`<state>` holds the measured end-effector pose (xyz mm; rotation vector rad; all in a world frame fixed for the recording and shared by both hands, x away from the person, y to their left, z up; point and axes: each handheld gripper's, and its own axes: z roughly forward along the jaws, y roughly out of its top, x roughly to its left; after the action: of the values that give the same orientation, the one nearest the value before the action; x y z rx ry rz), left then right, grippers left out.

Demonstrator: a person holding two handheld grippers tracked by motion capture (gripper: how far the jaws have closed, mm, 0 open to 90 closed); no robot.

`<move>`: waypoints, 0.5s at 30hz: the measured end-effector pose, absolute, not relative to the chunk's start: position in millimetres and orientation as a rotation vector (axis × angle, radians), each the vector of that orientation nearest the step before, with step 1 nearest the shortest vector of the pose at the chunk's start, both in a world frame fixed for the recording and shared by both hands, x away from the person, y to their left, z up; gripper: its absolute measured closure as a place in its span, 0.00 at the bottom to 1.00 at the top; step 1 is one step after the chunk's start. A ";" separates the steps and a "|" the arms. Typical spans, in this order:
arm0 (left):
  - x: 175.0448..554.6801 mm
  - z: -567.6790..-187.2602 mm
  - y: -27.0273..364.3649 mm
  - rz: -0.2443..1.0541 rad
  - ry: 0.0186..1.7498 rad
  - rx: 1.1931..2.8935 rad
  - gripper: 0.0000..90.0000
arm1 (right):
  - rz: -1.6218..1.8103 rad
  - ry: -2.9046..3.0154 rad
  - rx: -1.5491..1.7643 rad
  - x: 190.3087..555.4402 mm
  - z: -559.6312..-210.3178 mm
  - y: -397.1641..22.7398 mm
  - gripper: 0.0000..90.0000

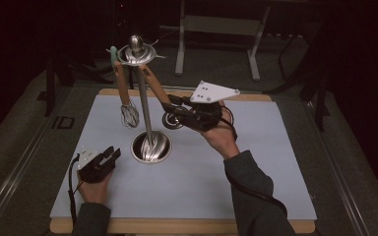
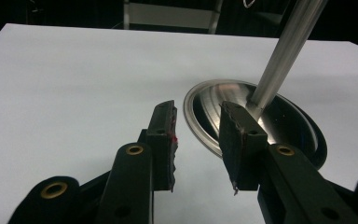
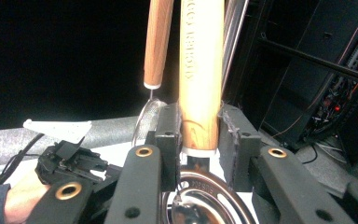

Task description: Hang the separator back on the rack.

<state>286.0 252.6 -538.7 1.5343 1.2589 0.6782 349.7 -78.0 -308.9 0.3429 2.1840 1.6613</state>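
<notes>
Clamping the wooden handle (image 3: 199, 93) of a hanging utensil, right gripper (image 3: 199, 135) jaws pressed on it; left gripper (image 2: 198, 140) rests wide open, empty, beside the stand base (image 2: 205, 126).

Open mat all round, stand in the middle

The stand (image 1: 146, 105) rises from its round base (image 1: 150, 147) mid-mat and blocks the centre; a whisk (image 1: 129, 115) hangs just left of the pole, and a wooden-handled utensil (image 1: 155, 86) slants to its right, gripped by the right gripper (image 1: 177, 115). The left gripper (image 1: 109, 156) sits near-left of the base. The mat (image 1: 266, 162) lies bare at near, far left and right.
</notes>
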 end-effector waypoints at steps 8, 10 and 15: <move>286.0 -538.7 252.8 0.677 1.259 1.533 0.75 | 1.663 2.202 0.332 350.1 -311.0 -75.5 0.78; 286.1 -538.7 252.9 0.676 1.259 1.532 0.75 | 1.662 2.208 0.332 350.1 -311.1 -75.0 0.78; 286.0 -538.7 252.9 0.677 1.259 1.532 0.74 | 1.661 2.207 0.336 350.3 -311.3 -74.1 0.78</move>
<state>286.0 252.9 -538.7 1.5320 1.2593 0.6767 350.3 -74.1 -311.3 0.3365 2.2070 1.6615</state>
